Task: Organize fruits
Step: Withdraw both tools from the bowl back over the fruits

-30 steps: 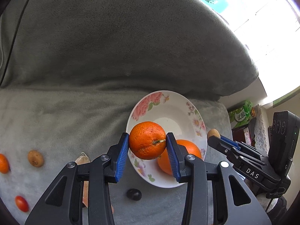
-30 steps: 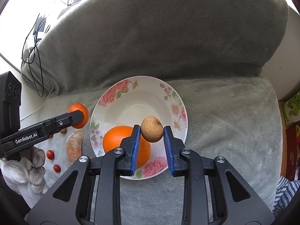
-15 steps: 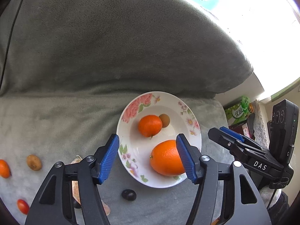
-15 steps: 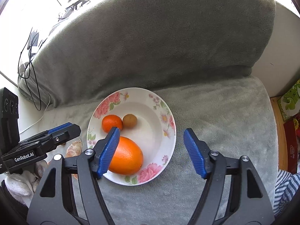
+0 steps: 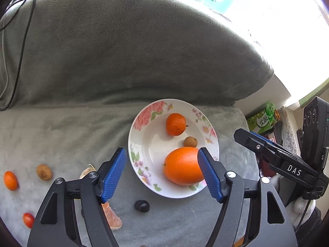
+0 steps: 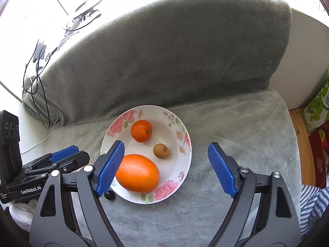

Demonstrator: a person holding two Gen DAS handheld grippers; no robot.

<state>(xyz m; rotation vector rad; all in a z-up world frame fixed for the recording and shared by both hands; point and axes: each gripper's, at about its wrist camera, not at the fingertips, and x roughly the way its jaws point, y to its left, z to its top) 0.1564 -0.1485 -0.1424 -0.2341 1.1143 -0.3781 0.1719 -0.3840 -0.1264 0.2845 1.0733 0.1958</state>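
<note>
Grey plush sofa seat (image 5: pixel 61 127) carries a white floral plate (image 5: pixel 144 144), set close to the backrest, toward the seat's right edge. Loose on the seat left of the plate — a small orange fruit (image 5: pixel 10 180), a brown kiwi-like fruit (image 5: pixel 44 172), a red cherry tomato (image 5: pixel 28 219), peeled citrus segments (image 5: pixel 112 216), a dark round fruit (image 5: pixel 141 205) just beside the plate's near rim

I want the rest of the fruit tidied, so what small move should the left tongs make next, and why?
Probably swing the left tongs left toward the loose brown fruit on the grey cover. Their jaws are opening with nothing between them, the plate already holds three fruits, and several pieces lie outside it.
</note>
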